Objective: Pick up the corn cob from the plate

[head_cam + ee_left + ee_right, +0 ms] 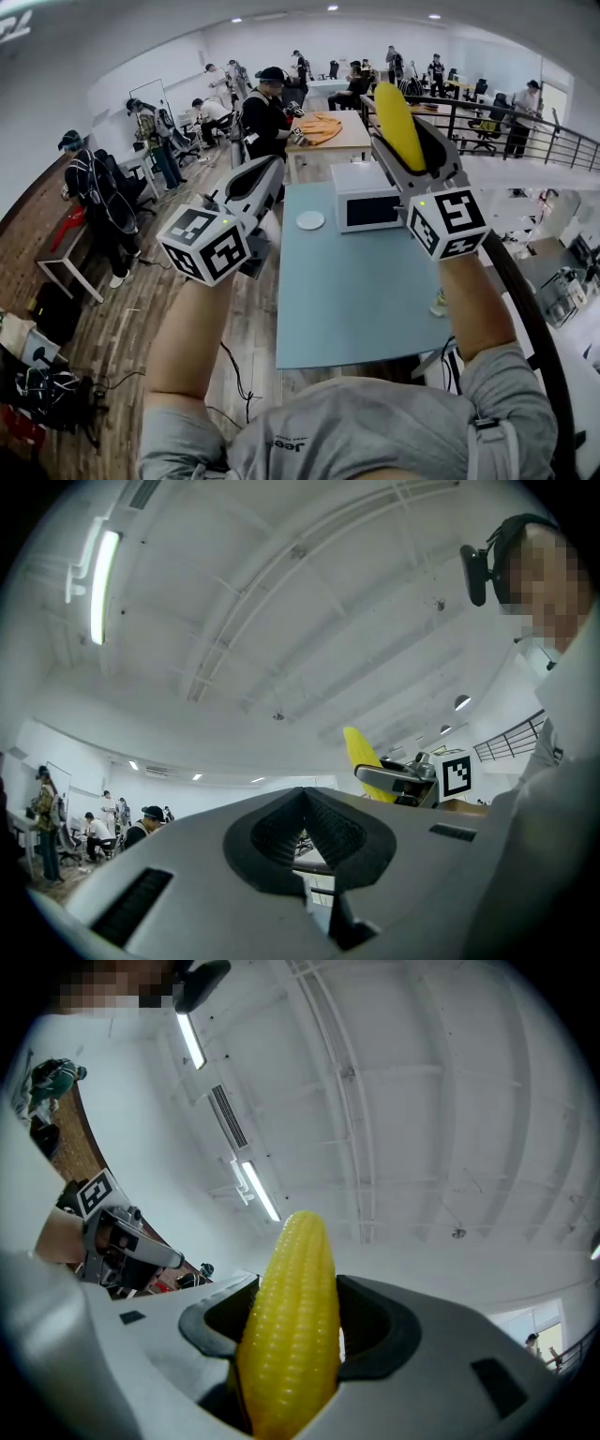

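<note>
The right gripper (298, 1305) has its jaws closed on the corn cob (286, 1335), the dark pads pressing its left and right flanks with a wide gap between them (the cob is thick, so they stand far apart). The cob stands upright in the grip, and its rounded tip rises well beyond the jaw ends. It is in the air above the far right part of the pale blue table (356, 300), well apart from the small white plate (310, 220), which lies bare on the table's far left part. Just to the right of the plate stands a white box-shaped appliance (366, 195) with a dark front panel. The left gripper (305, 803) is raised at the left of the scene, over the wooden floor (244, 328) beside the table's left edge. Its jaws are brought together with the ribbed pads meeting, and nothing is between them. Both grippers point up and away from the person. Far behind the table, other people (267, 112) are at desks in the large room.
</note>
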`<act>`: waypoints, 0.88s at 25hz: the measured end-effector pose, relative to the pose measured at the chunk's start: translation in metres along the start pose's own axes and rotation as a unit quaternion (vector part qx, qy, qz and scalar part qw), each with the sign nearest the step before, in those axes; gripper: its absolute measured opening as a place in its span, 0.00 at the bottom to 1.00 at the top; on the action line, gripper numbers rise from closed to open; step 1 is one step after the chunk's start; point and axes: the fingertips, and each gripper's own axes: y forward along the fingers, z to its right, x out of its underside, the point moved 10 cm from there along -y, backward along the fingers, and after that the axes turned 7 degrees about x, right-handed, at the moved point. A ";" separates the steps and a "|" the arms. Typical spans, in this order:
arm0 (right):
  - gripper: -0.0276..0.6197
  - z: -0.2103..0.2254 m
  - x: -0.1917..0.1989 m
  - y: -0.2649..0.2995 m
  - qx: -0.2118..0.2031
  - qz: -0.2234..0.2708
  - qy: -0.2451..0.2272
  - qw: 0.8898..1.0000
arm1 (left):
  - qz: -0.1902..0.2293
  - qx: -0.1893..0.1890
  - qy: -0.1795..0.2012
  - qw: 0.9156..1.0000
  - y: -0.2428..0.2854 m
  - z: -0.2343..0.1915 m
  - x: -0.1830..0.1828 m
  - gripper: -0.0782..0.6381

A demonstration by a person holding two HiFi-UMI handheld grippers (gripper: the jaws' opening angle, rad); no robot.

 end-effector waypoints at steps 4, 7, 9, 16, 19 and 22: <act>0.45 -0.037 -0.005 -0.001 -0.007 -0.013 -0.005 1.000 | -0.001 0.013 -0.022 1.000 -0.031 -0.016 0.011 0.13; 0.45 -0.066 -0.004 -0.004 -0.011 -0.024 -0.006 1.000 | -0.004 0.023 -0.037 0.999 -0.056 -0.028 0.023 0.13; 0.45 -0.085 -0.001 -0.008 -0.010 -0.035 -0.004 0.999 | -0.009 0.030 -0.046 0.998 -0.072 -0.037 0.033 0.13; 0.45 -0.134 0.017 -0.014 -0.016 -0.076 0.013 0.997 | -0.034 0.035 -0.075 0.996 -0.120 -0.063 0.087 0.13; 0.45 -0.143 0.026 -0.029 -0.019 -0.095 0.023 0.995 | -0.052 0.031 -0.076 0.995 -0.131 -0.055 0.110 0.13; 0.45 -0.147 0.037 -0.048 -0.026 -0.119 0.035 0.992 | -0.067 0.025 -0.089 0.993 -0.140 -0.042 0.128 0.13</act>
